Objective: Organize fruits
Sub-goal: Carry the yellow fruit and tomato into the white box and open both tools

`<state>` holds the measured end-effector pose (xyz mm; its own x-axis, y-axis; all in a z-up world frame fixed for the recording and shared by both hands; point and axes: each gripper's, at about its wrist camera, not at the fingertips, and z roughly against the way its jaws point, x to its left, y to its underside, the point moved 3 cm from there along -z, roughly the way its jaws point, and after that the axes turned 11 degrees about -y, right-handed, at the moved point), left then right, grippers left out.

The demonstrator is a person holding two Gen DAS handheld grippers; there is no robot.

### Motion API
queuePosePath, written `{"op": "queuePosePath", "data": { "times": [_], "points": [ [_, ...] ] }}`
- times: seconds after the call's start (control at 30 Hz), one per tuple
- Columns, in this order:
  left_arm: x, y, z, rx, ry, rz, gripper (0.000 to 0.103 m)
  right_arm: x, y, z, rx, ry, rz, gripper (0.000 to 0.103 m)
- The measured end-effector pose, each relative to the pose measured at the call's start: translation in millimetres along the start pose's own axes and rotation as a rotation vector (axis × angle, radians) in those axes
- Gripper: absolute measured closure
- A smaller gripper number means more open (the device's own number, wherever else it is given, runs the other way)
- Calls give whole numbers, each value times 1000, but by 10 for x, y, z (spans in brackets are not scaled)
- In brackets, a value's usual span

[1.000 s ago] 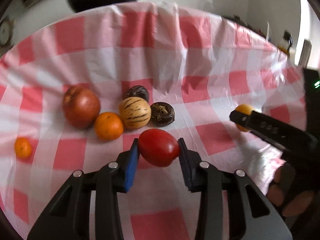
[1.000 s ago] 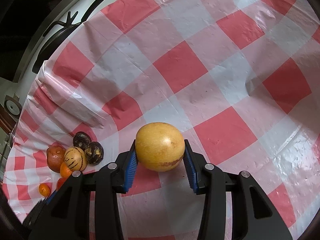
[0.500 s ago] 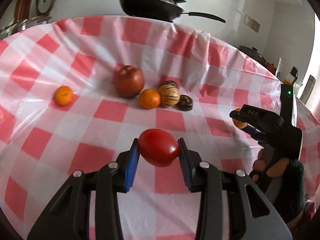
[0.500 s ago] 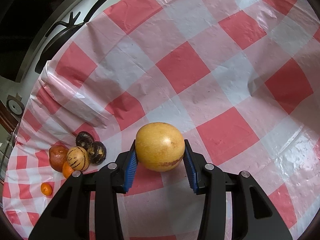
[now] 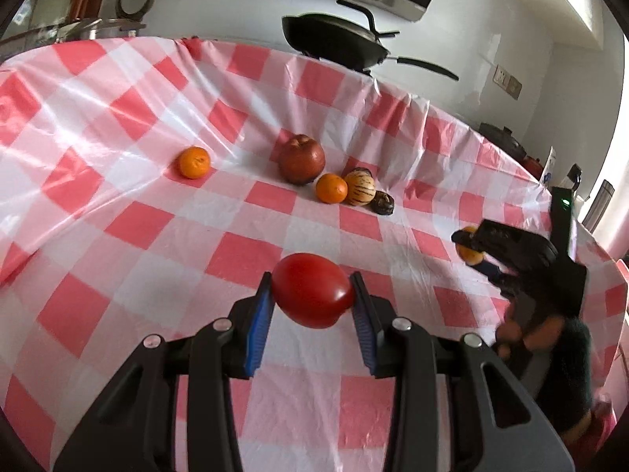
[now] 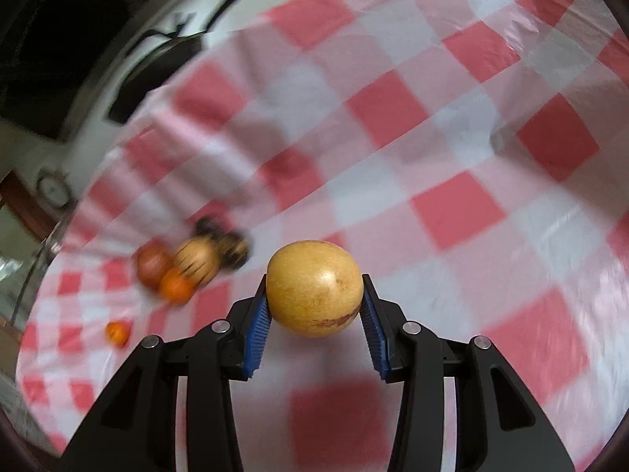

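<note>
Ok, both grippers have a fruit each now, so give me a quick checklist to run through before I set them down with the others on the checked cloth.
1. Left gripper grip on the red tomato: both blue pads press its sides. Ok.
2. Right gripper grip on the yellow fruit: pads on both sides, centred. Ok.
3. Fruit cluster in sight: red apple, orange, striped fruit and dark fruit sit together. Ok.
4. Bare tablecloth in front of the cluster for setting down. Ok.
5. Stray small orange lies apart from the cluster. Not ok.
6. Right wrist view sharp enough to aim: blurred. Not ok.
</note>
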<state>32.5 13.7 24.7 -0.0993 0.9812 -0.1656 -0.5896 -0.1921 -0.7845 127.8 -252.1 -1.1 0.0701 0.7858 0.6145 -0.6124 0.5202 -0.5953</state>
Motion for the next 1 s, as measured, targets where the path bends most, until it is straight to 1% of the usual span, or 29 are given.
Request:
{"op": "queuePosePath", "data": {
  "times": [0.07, 0.2, 0.23, 0.3, 0.4, 0.57, 0.73, 0.87, 1.0],
  "points": [
    [59, 22, 80, -11, -4, 13, 64, 134, 142, 119, 17, -45, 14, 60],
    [296, 125, 337, -47, -25, 55, 64, 406, 440, 355, 58, -93, 75, 60],
    [370, 167, 395, -49, -35, 65, 64, 469, 535, 407, 75, -103, 88, 60],
    [551, 256, 523, -40, -28, 105, 64, 587, 740, 500, 111, -117, 124, 60],
    [747, 349, 722, -45, -56, 106, 64, 714, 980, 597, 152, -131, 169, 60],
    [1049, 439, 1081, -76, -97, 95, 64, 1062, 1411, 786, 210, -181, 296, 60],
    [1489, 577, 1421, -97, -159, 124, 64, 1427, 1775, 949, 263, -239, 411, 60],
    [1806, 696, 1592, -103, -218, 136, 64, 1700, 2082, 1047, 311, -286, 502, 60],
    [2124, 847, 1721, -94, -255, 172, 64, 1954, 2432, 1114, 361, -321, 604, 60]
  ]
}}
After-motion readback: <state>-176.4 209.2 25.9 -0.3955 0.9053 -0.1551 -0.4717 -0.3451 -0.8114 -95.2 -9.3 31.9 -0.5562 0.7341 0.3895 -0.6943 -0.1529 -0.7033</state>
